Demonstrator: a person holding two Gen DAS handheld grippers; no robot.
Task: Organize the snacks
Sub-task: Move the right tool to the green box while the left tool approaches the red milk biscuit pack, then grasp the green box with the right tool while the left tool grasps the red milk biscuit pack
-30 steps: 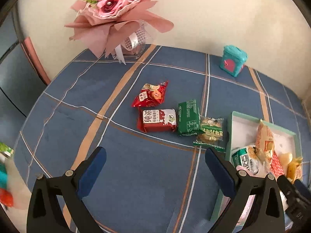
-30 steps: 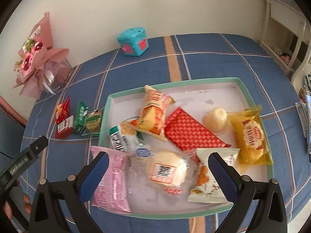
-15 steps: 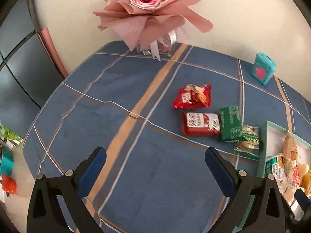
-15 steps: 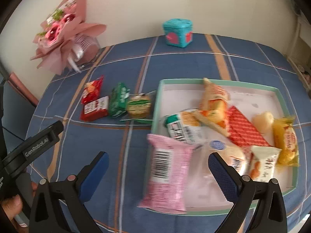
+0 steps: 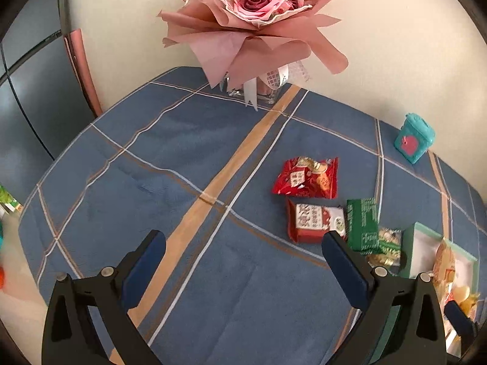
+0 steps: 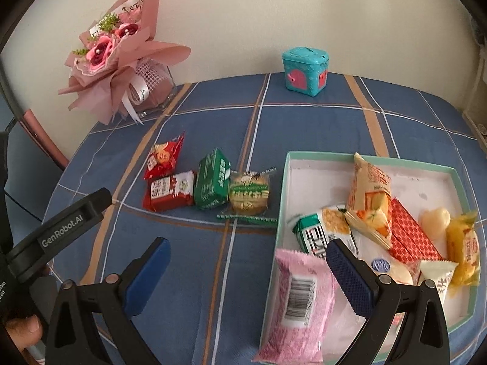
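A row of snacks lies on the blue plaid tablecloth: a red crisp bag (image 6: 164,158) (image 5: 307,178), a red carton (image 6: 170,190) (image 5: 316,223), a green pack (image 6: 213,179) (image 5: 362,226) and a green-wrapped biscuit (image 6: 249,194) (image 5: 388,245). A teal-rimmed white tray (image 6: 334,155) (image 5: 417,252) holds several snacks, and a pink packet (image 6: 299,301) hangs over its near rim. My left gripper (image 5: 243,269) is open and empty, left of the row. My right gripper (image 6: 248,275) is open and empty, above the cloth by the tray's near left corner.
A pink rose bouquet (image 5: 258,24) (image 6: 118,57) in a glass vase stands at the back by the wall. A teal box with pink hearts (image 6: 305,71) (image 5: 414,138) stands at the back edge. The left gripper's body (image 6: 57,228) reaches in at the lower left of the right wrist view.
Both views have swung left: the tray slid toward the right edge in each. The left gripper moved closer to the bouquet. Both grippers stayed open and empty.
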